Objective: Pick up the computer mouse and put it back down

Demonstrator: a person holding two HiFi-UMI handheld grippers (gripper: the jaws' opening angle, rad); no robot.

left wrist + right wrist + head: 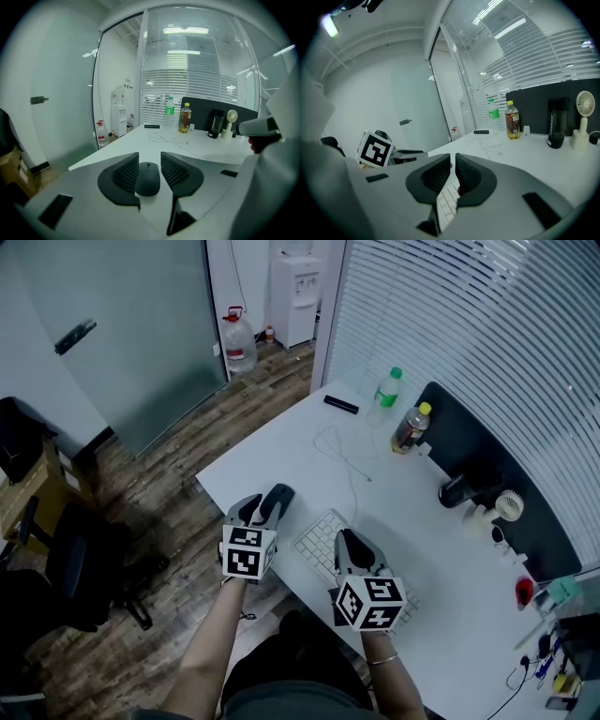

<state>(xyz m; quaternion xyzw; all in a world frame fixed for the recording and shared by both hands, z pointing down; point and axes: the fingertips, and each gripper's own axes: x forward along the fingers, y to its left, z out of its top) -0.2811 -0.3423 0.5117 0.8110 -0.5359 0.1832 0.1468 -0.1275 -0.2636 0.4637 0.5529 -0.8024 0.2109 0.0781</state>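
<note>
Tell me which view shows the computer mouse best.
The left gripper view: the computer mouse fills the gap between the left gripper's jaws, top and wheel plain. The head view shows only its far end past that gripper. The right gripper view misses it.

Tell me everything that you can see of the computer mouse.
The computer mouse is small, dark and matte, plastic by its look, with a rounded oval shell and a scroll wheel near its front. No cable shows on it. It sits level, front pointing away from the person, near an edge of the white desk, between the jaws of the left gripper, whose ribbed pads seem to touch both its sides. Whether it rests on the desk or is lifted cannot be told.
</note>
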